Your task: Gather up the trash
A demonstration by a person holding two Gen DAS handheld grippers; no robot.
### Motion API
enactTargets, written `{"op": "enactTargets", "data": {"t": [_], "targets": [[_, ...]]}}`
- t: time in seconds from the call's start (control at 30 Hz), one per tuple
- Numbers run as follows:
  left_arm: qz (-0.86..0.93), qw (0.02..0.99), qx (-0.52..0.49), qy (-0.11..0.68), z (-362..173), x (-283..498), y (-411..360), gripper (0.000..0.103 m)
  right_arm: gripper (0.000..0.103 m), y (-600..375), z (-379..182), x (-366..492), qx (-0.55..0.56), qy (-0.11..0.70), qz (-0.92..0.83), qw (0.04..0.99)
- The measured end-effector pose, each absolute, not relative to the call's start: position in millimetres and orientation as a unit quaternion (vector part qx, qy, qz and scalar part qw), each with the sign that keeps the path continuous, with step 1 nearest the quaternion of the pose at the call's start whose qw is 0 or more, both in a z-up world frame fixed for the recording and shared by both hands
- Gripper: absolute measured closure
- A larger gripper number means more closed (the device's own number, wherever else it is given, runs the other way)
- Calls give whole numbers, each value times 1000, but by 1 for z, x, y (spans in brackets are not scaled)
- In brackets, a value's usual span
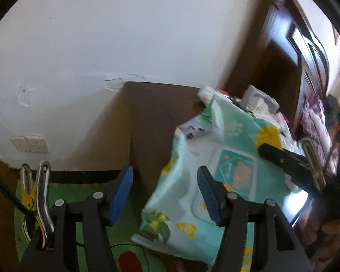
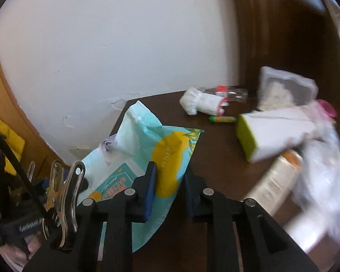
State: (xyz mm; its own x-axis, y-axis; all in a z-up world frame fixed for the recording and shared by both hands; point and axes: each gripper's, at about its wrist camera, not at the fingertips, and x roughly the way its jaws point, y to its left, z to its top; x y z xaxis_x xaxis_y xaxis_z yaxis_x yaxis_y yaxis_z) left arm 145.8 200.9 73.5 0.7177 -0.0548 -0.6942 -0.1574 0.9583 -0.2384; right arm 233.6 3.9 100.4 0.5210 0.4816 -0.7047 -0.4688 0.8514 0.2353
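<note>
Right wrist: right hand-held gripper [image 2: 167,181] pinches teal wipes packet [image 2: 133,158].

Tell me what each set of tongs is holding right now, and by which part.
Right tongs: they straddle the yellow-printed edge of the light-green plastic wipes packet, but contact can't be told. Left tongs: open, holding nothing; the packet hangs between their pads.

Black gripper [image 1: 165,195], blue pads [image 1: 122,195]

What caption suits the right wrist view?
Right gripper straddling a teal wrapper on a cluttered brown table.
</note>
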Motion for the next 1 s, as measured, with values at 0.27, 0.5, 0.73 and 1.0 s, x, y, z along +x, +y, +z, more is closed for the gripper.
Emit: {"op": "enactTargets", "data": {"t": [0.27,0.5,0.73,1.0], "targets": [[-4,918,-119,377,81,130,169,41,80,-45,116,186,48,361,150,919],[-25,908,-114,402,79,113,148,41,80,-65,109,149,57,349,83,932],[-56,904,-150,397,75,86,138,41,79,-69,100,134,55,351,57,933],[-45,907,-113,403,65,91,120,50,75,-70,87,123,65,369,66,925]]}}
